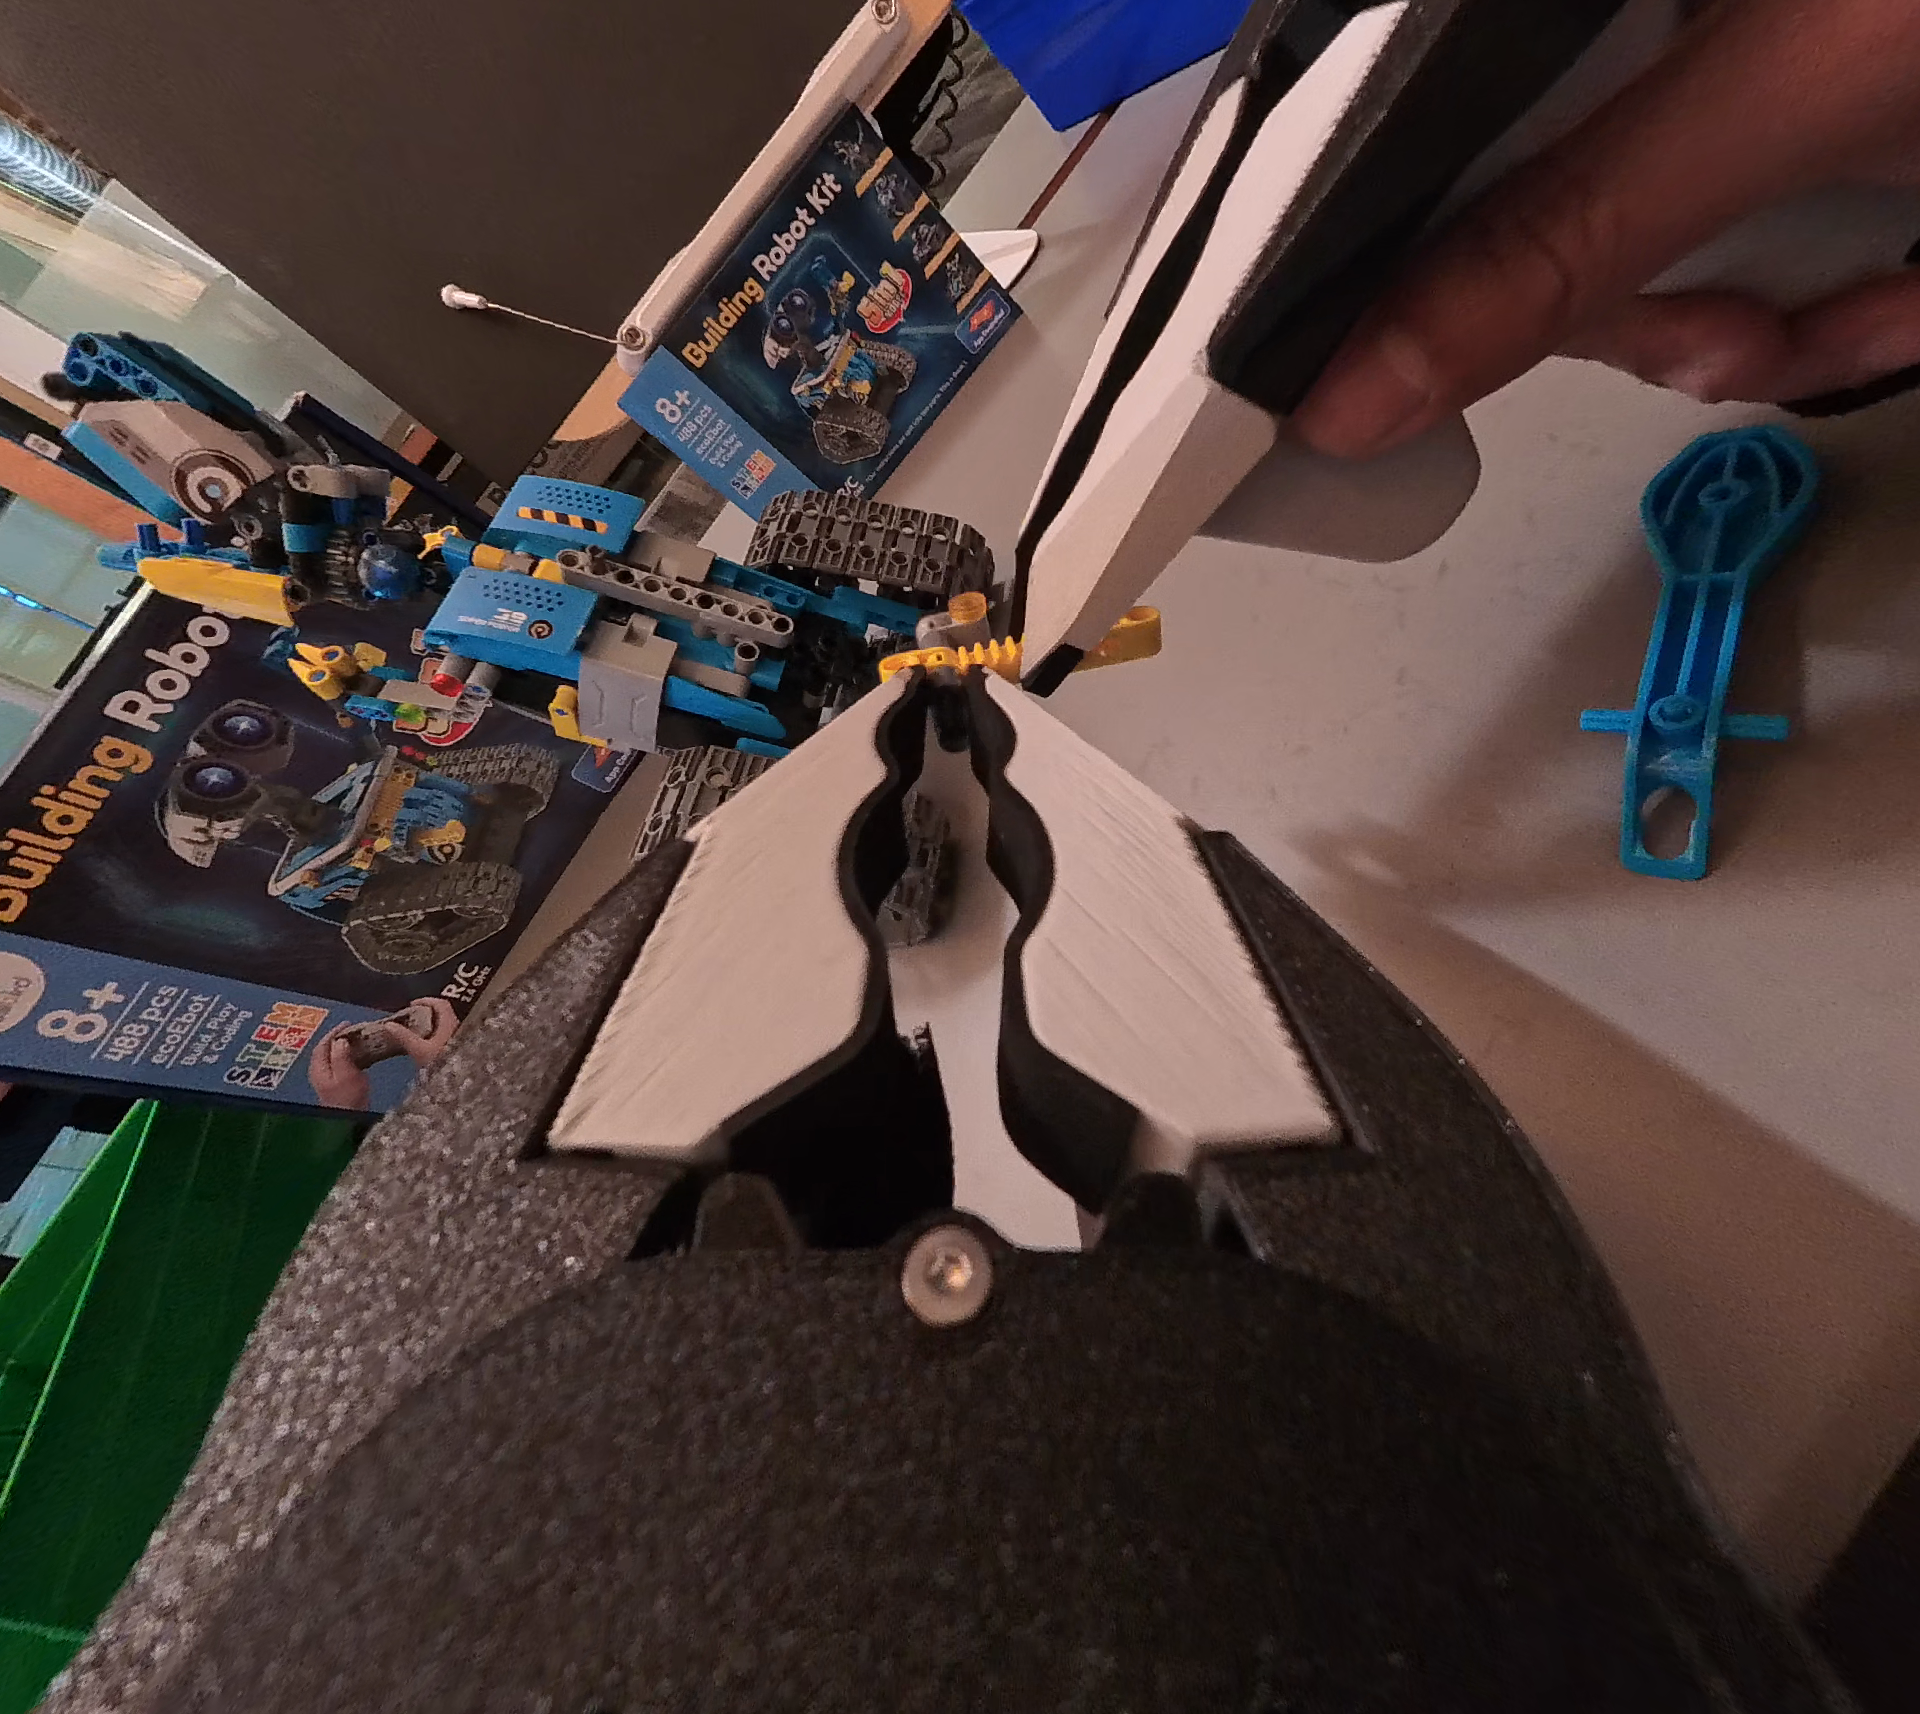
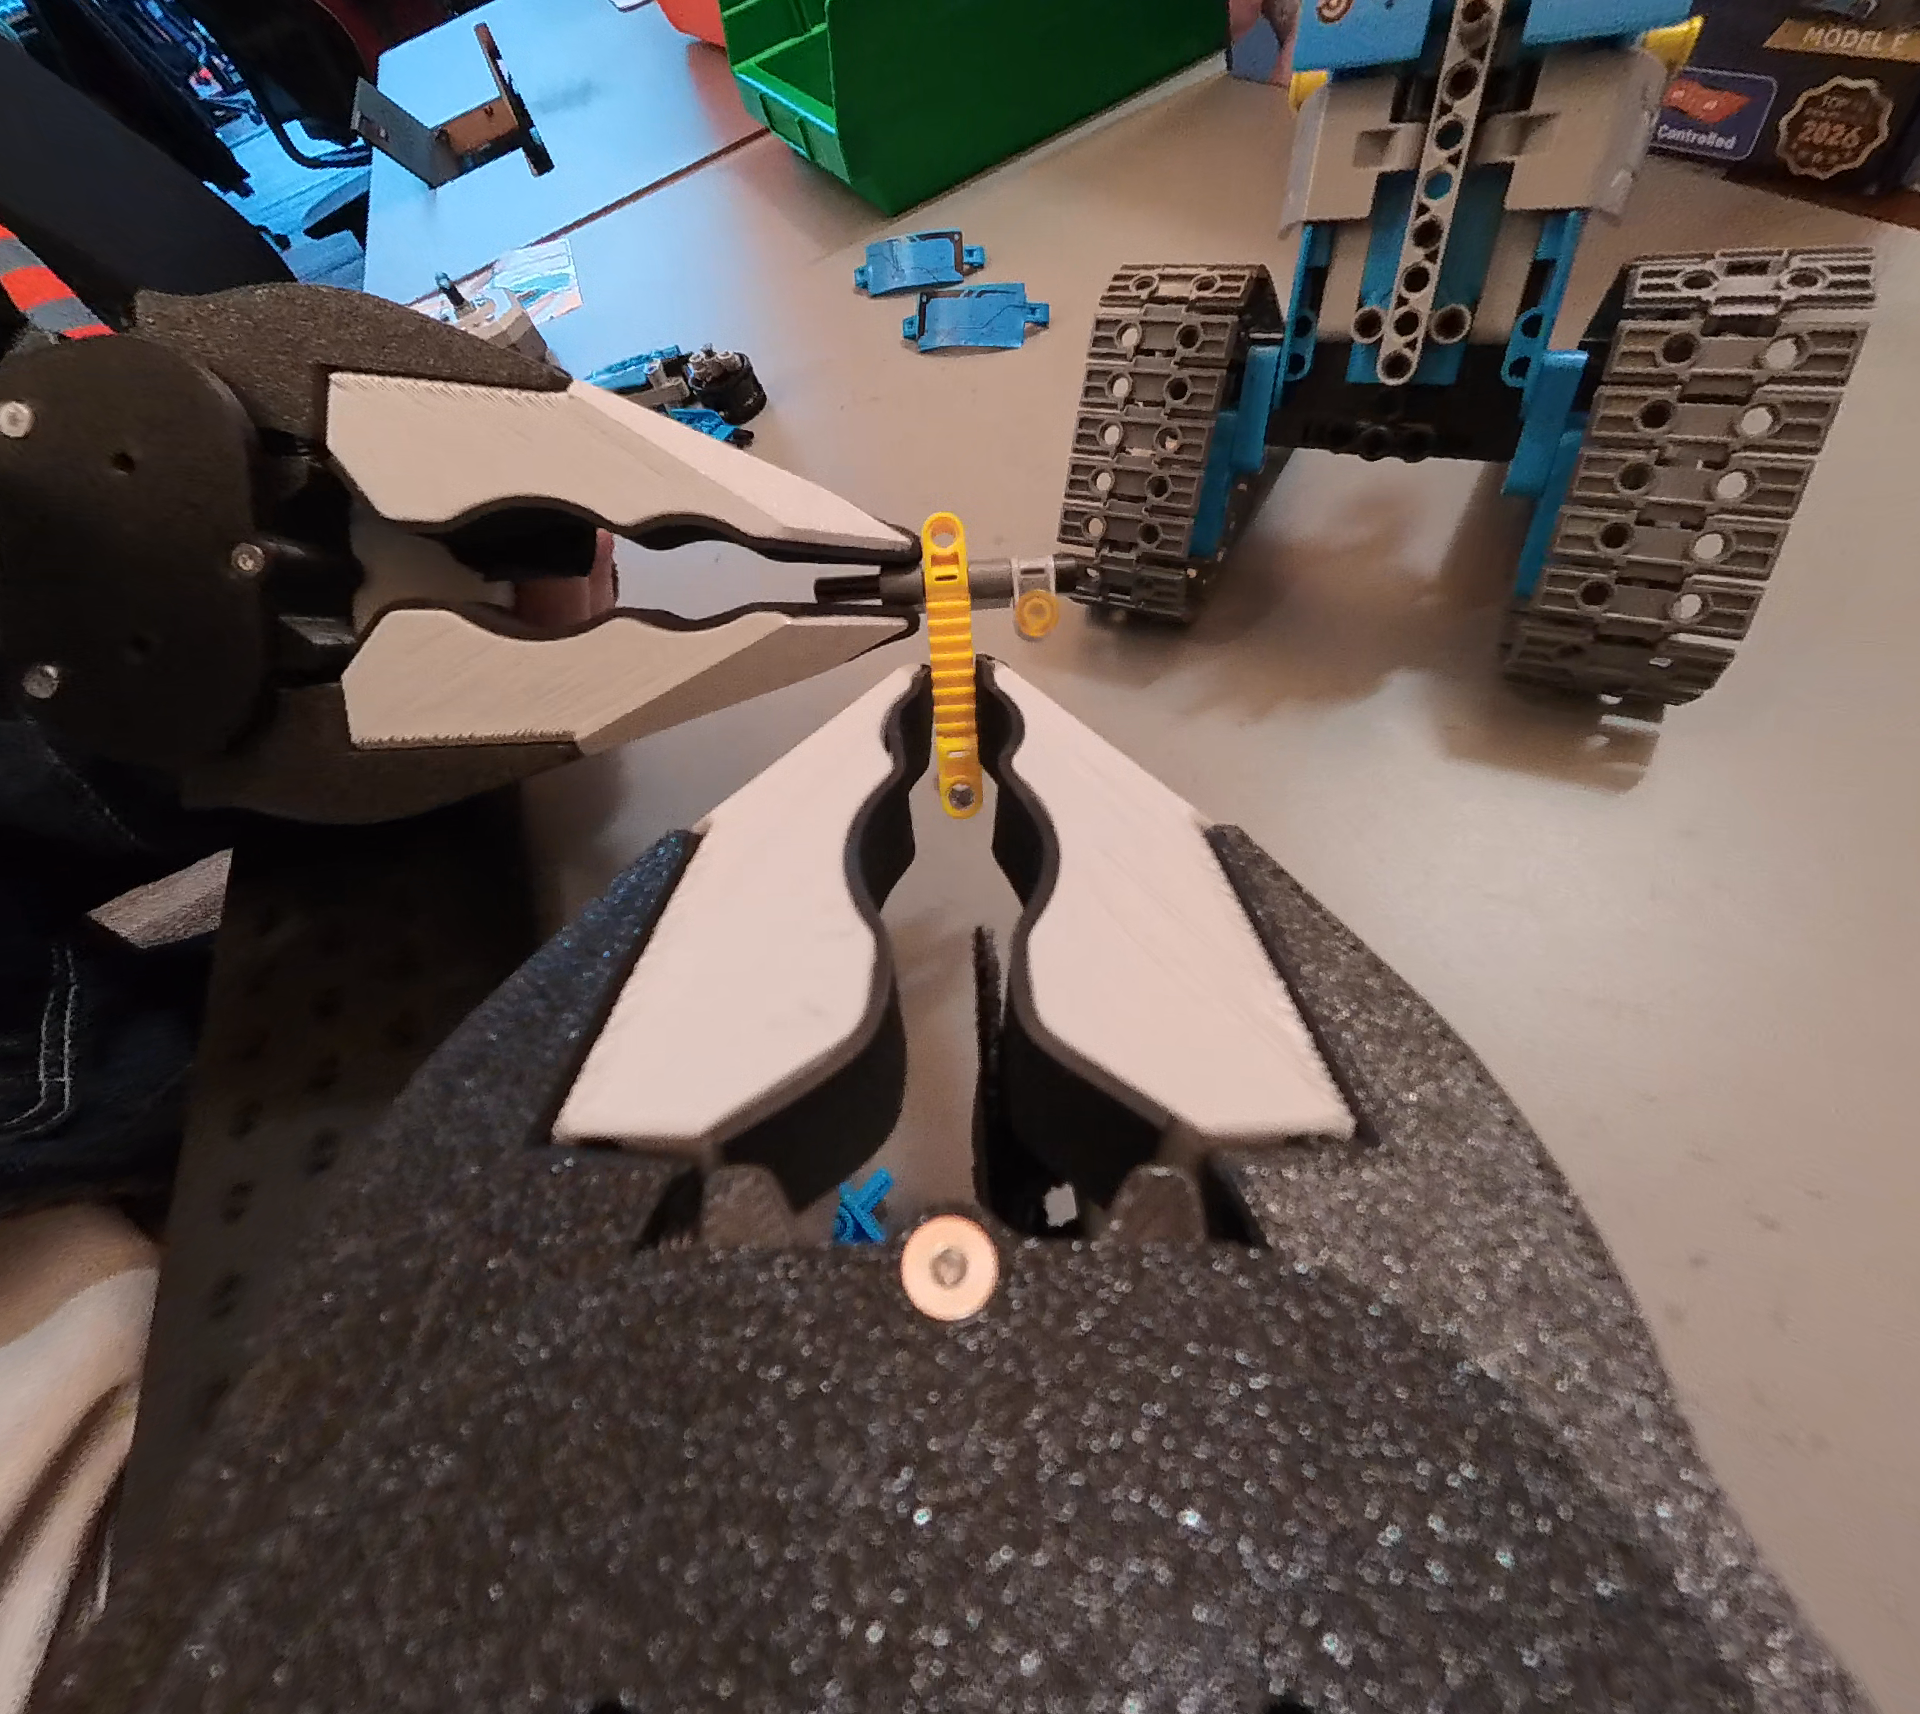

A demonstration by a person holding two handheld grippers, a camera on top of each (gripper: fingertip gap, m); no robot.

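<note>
**Two grippers meet at a small yellow rack**

Your right gripper (image 2: 951, 677) is closest to the camera. Its jaws are nearly shut and pinch a yellow rack (image 2: 950, 656) with little teeth. That rack stands upright between the white fingers (image 2: 769, 926), with its top loop sticking out above the tips and its bottom loop hanging in the gap.

Your left gripper (image 2: 914, 584) comes in from the left side. Its jaws are almost closed too, and they squeeze a dark pin (image 2: 862, 586) that goes across the rack. On the far side of the rack, a grey connector (image 2: 1023, 575) sits on the same line, with a small see-through yellow piece (image 2: 1037, 615) hanging from it. I cannot tell if the connector touches the robot's track.

Just past it stands the toy robot (image 2: 1475, 293), blue and grey with two grey tracks, on the pale worktop (image 2: 1455, 937). Behind it are a green bin (image 2: 966, 54) and the kit box (image 2: 1808, 54). Two flat blue parts (image 2: 951, 288) lie near the bin, well away from your grippers.

From the left wrist view, a blue tool (image 1: 1694, 656) lies flat on the worktop off to the right, and a hand (image 1: 1621, 210) holds the right gripper.
</note>
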